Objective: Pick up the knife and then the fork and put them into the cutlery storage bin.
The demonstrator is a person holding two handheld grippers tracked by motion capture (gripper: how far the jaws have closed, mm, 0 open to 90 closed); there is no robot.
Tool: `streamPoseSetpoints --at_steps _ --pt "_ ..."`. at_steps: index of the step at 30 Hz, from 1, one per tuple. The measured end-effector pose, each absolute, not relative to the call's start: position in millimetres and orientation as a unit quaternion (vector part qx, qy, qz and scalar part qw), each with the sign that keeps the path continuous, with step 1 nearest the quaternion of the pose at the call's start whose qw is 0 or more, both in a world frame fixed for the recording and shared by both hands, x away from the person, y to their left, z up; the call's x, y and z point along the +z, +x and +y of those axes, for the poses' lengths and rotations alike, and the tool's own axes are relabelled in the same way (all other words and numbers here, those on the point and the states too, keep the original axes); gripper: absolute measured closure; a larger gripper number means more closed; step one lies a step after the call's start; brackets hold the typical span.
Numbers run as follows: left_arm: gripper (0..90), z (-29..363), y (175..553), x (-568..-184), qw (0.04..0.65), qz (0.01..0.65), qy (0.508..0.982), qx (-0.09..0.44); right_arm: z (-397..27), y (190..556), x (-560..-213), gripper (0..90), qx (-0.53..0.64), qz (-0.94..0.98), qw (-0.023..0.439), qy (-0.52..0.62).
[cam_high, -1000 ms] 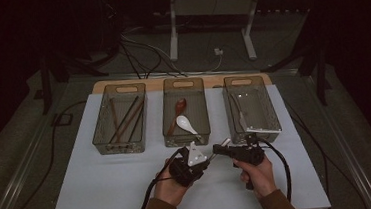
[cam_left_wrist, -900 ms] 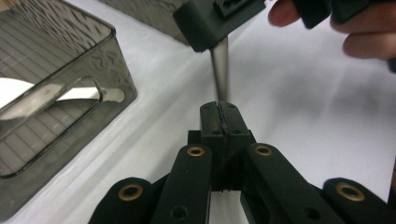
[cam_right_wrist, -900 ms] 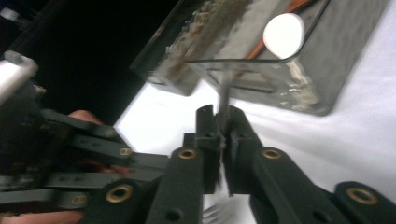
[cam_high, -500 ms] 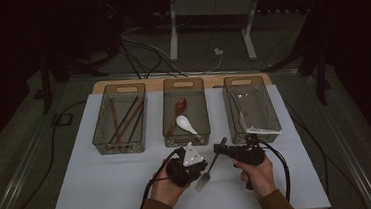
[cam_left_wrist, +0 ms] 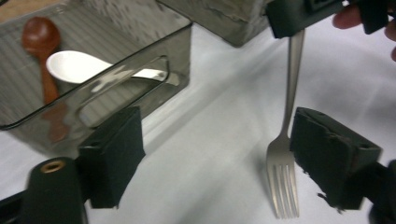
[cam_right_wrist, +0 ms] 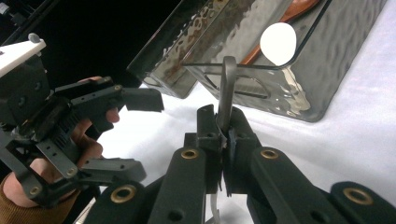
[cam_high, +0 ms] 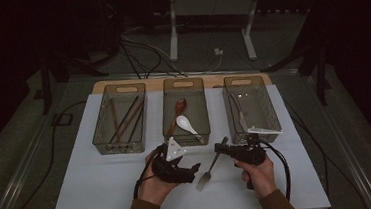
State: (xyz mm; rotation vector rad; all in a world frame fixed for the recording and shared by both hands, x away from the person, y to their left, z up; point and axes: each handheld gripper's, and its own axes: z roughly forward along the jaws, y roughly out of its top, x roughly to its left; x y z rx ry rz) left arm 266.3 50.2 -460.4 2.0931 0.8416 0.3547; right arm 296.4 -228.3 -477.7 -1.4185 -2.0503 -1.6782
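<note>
Fork: metal, held by its handle in the right gripper, tines pointing toward the person and hanging low over the white table cover. In the high view it lies on a slant between the two hands, just in front of the middle bin. The right gripper view shows the two black jaws pressed together on the handle, which rises from between the pads. Whether the tines touch the cover cannot be told.

Left gripper: its jaws have just been opening and now stand well apart. In the left gripper view the fork's tines sit just beside the right-hand jaw pad, inside the gap; the other pad is well clear, so this gripper has hold of nothing. The left hand grips the tool from below, and a grey three-cornered plate sits on top of it.

Right hand: wrapped round the gripper body, a black cable looping beside it.

Surroundings: three clear bins in a row at the far edge of the cover. The left bin holds dark chopsticks. The middle bin holds a brown wooden spoon and a white spoon. The right bin holds pale metal cutlery, too faint to identify
</note>
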Motion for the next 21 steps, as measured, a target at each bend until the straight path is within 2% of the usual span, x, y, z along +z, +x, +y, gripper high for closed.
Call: streamPoseSetpoints --at_steps 3,8,21 --pt "16.2 58 267 -459 0.423 0.345 0.826 0.138 -229 296 -477 87.2 -0.558 -0.68 0.067 -0.47" --pt "2.6 72 267 -458 0.427 0.36 0.817 0.141 -232 297 -476 87.2 -0.562 -0.676 0.069 -0.471" --pt "0.7 123 260 -454 0.428 0.393 0.797 0.166 -261 309 -459 87.3 -0.574 -0.657 0.042 -0.488"
